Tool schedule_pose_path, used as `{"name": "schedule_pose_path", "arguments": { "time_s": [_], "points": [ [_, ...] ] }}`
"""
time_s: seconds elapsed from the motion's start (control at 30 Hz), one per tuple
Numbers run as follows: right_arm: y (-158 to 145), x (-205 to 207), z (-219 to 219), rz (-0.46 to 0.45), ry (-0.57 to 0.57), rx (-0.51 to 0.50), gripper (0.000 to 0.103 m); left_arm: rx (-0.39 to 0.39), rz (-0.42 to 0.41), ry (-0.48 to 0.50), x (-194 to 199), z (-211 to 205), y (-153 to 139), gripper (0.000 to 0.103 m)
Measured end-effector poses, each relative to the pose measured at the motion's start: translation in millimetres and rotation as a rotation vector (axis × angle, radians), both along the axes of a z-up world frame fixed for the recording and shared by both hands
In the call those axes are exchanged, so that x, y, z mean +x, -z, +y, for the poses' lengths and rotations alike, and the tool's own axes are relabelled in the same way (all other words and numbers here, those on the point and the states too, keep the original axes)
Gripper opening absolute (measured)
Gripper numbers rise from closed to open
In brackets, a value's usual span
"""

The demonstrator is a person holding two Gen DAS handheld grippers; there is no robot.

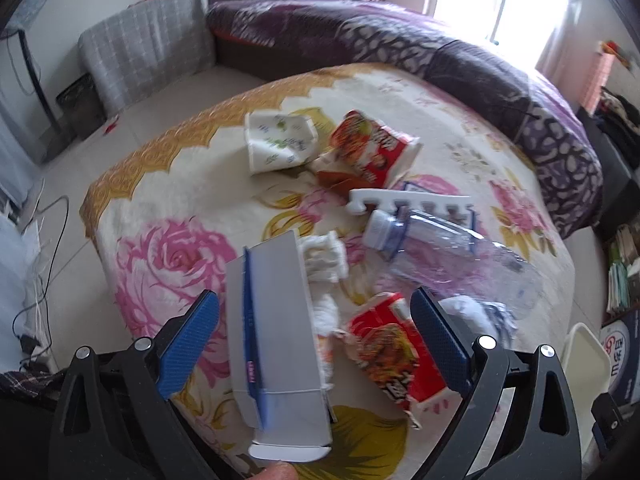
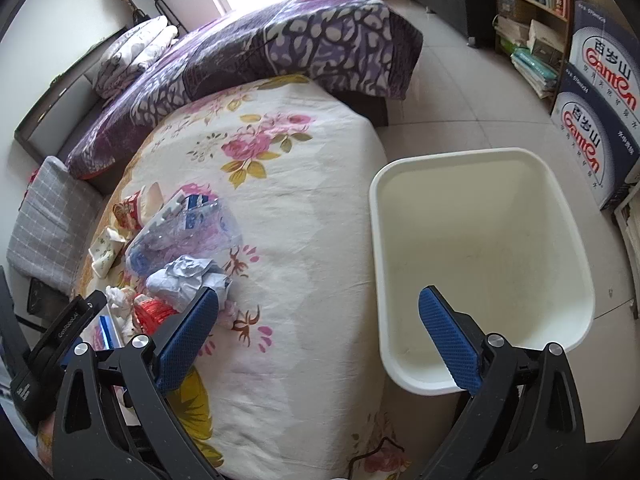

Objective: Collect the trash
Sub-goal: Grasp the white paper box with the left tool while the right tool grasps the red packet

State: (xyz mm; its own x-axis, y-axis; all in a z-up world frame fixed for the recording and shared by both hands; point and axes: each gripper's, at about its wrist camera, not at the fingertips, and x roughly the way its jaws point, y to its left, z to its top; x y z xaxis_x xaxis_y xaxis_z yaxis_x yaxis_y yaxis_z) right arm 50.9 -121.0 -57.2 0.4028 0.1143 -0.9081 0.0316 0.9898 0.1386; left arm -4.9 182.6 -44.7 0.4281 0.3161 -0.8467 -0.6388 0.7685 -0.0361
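We are counting the litter lying around one clear plastic bottle (image 1: 436, 248) on the floral table (image 1: 168, 208): two red noodle wrappers (image 1: 372, 148), one beyond it and one nearer than it; one white carton (image 1: 276, 328); one white paper cup (image 1: 276, 140); one white foam comb piece (image 1: 404, 200); one crumpled paper ball (image 2: 184, 280). One white bin (image 2: 480, 264) is standing beside the table.
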Motion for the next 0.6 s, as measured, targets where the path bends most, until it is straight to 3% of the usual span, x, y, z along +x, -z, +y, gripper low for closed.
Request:
{"name": "schedule_pose_path", "arguments": {
  "time_s": [0.2,0.33,0.4,0.47,0.53,0.6],
  "points": [
    [7.6,17.5,35.3,0.049,-0.128,0.034,0.096,-0.251,0.113,-0.088,-5.3,46.4,40.4,0.093],
    [13.5,19.8,71.7,0.047,-0.308,0.033,0.096,-0.406,0.122,-0.100,-14.6,65.7,55.8,0.093],
    [15.6,14.9,90.0,0.030,-0.403,0.049,0.096,-0.443,0.111,-0.087,-16.9,70.6,56.6,0.091],
    [18.2,10.4,112.0,0.012,-0.516,0.035,0.096,-0.453,0.105,-0.059,-18.4,71.3,54.5,0.078],
    [15.7,2.6,133.4,-0.020,-0.619,0.016,0.096,-0.462,0.110,-0.033,-18.0,73.0,54.8,0.057],
    [12.9,-4.6,151.4,-0.057,-0.704,-0.008,0.096,-0.460,0.104,-0.014,-18.8,74.6,52.9,0.049]
  ]
}}
